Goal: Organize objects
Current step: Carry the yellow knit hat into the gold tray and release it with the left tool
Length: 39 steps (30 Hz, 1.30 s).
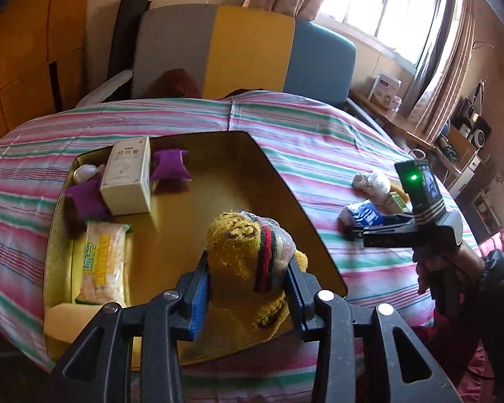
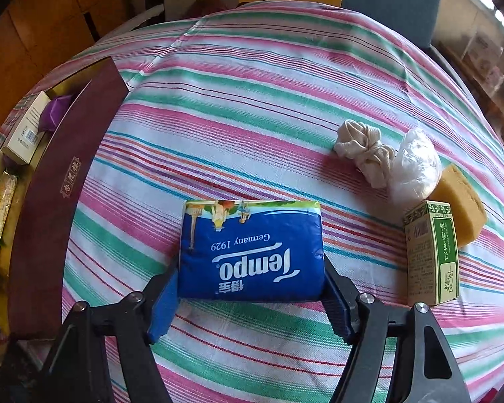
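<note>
At the bottom centre of the left wrist view, the left gripper (image 1: 248,278) has its blue-padded fingers clamped on a yellow knitted bundle (image 1: 245,252) with red and dark stripes, held above the gold interior of an open box (image 1: 218,184). Inside the box, toward the upper left of the frame, stands a white carton (image 1: 129,176) with purple pouches (image 1: 169,164) on either side of it, and a yellow-printed packet (image 1: 102,262) lies at the lower left, along the box's left wall. The box rests on a striped cloth (image 1: 302,141) of pink, green and white.

At the right of that frame the right gripper (image 1: 354,230) is seen from the side, a hand (image 1: 453,268) around its handle, its tip at a blue pack.

In the lower centre of the right wrist view, the right gripper (image 2: 252,285) has its fingers pressed against both sides of the blue Tempo tissue pack (image 2: 252,252), which lies flat on the striped cloth (image 2: 252,117). At the right of the frame a green-and-white carton (image 2: 431,252) stands just beside a yellow sponge (image 2: 460,205), with a clear plastic bag (image 2: 415,164) and a knotted cream cloth (image 2: 364,149) above them. The box's maroon outer wall (image 2: 64,184) runs down the left edge.
</note>
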Tool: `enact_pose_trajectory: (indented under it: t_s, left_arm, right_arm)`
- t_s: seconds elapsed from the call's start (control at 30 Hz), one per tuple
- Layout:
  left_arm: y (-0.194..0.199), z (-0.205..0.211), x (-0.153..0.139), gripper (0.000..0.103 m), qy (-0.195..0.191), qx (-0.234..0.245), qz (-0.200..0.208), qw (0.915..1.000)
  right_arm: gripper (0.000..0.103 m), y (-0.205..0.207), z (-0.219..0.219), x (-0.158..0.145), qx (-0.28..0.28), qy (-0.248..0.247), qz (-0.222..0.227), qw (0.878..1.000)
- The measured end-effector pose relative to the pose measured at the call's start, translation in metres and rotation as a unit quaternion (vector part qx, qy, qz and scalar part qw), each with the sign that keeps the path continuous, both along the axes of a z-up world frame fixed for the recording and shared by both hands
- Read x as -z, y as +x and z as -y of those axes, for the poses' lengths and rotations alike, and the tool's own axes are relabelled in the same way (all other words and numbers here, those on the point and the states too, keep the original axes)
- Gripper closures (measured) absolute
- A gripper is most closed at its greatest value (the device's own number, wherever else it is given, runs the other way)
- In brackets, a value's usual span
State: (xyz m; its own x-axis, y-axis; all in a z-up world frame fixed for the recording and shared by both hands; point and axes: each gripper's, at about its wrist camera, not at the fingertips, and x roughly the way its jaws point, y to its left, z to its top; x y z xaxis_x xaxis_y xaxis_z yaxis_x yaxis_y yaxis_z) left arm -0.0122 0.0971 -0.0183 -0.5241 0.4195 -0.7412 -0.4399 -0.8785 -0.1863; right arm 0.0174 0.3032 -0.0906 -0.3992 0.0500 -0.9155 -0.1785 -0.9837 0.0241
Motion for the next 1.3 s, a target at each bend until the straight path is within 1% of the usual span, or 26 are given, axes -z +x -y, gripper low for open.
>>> enact_pose_trajectory:
  t_s: [0.33, 0.47, 0.57, 0.63, 0.73, 0.87, 1.0, 1.03, 1.1, 1.2, 1.3]
  left_arm:
    - [0.006, 0.003, 0.005, 0.063, -0.001, 0.004, 0.009, 0.9999]
    - [0.006, 0.007, 0.006, 0.063, 0.008, 0.008, 0.016, 0.9998]
    - [0.005, 0.017, 0.003, 0.063, 0.014, 0.001, 0.014, 0.9998]
    - [0.001, 0.029, 0.001, 0.063, 0.019, -0.013, 0.015, 0.9996]
    - [-0.006, 0.057, -0.005, 0.063, 0.025, -0.05, 0.012, 0.9984]
    - [-0.02, 0.11, -0.016, 0.063, 0.037, -0.118, 0.014, 0.9922]
    - [-0.024, 0.144, -0.017, 0.063, 0.039, -0.167, 0.016, 0.985]
    - [-0.025, 0.145, -0.016, 0.063, 0.04, -0.169, 0.018, 0.9846]
    - [-0.025, 0.139, -0.013, 0.063, 0.044, -0.159, 0.027, 0.9859]
    - [-0.027, 0.116, -0.006, 0.063, 0.042, -0.124, 0.035, 0.9907]
    - [-0.03, 0.091, 0.004, 0.063, 0.041, -0.09, 0.054, 0.9936]
  right_arm:
    - [0.028, -0.006, 0.005, 0.001, -0.009, 0.007, -0.003, 1.0]
    - [0.028, -0.011, 0.002, 0.003, -0.012, 0.007, -0.001, 1.0]
    - [0.027, -0.012, 0.001, 0.003, -0.013, 0.004, -0.001, 1.0]
    - [0.027, -0.012, 0.003, 0.003, -0.015, 0.007, -0.001, 1.0]
    - [0.027, -0.013, 0.004, 0.004, -0.017, 0.012, -0.002, 1.0]
    - [0.027, -0.013, 0.003, 0.005, -0.019, 0.013, -0.002, 1.0]
    - [0.027, -0.014, 0.004, 0.005, -0.022, 0.015, -0.002, 1.0]
    - [0.027, -0.013, 0.004, 0.005, -0.022, 0.016, -0.002, 1.0]
    - [0.027, -0.012, 0.006, 0.004, -0.023, 0.017, -0.001, 1.0]
    - [0.027, -0.007, 0.01, 0.001, -0.023, 0.02, -0.002, 1.0]
    - [0.027, -0.006, 0.011, 0.001, -0.023, 0.02, -0.002, 1.0]
